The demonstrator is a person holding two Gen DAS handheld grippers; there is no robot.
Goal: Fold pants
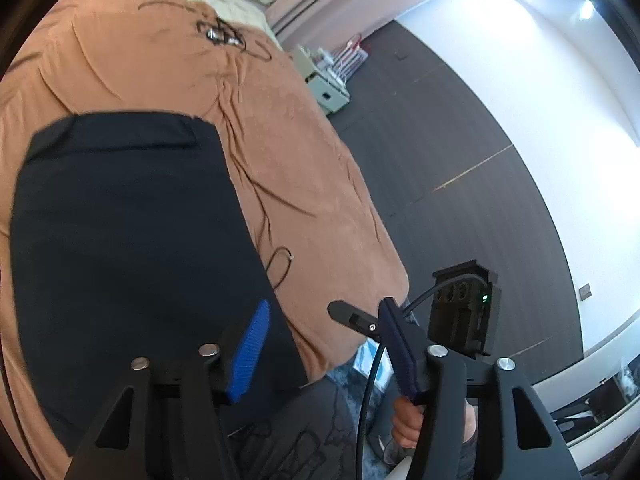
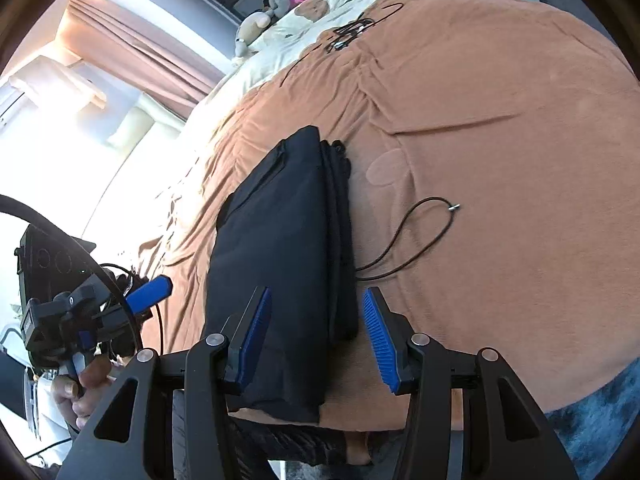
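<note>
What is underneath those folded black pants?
The black pants lie on an orange-brown blanket spread over the bed. A thin black cord emerges from their edge; where it leads underneath is covered.

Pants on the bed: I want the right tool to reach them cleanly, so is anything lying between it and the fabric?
Nothing visible does. The right tool hovers open right over the folded pants; the black cord lies off to their side.

Left tool (image 1: 324, 320) jaws parted, empty; right tool (image 2: 318, 312) likewise.
</note>
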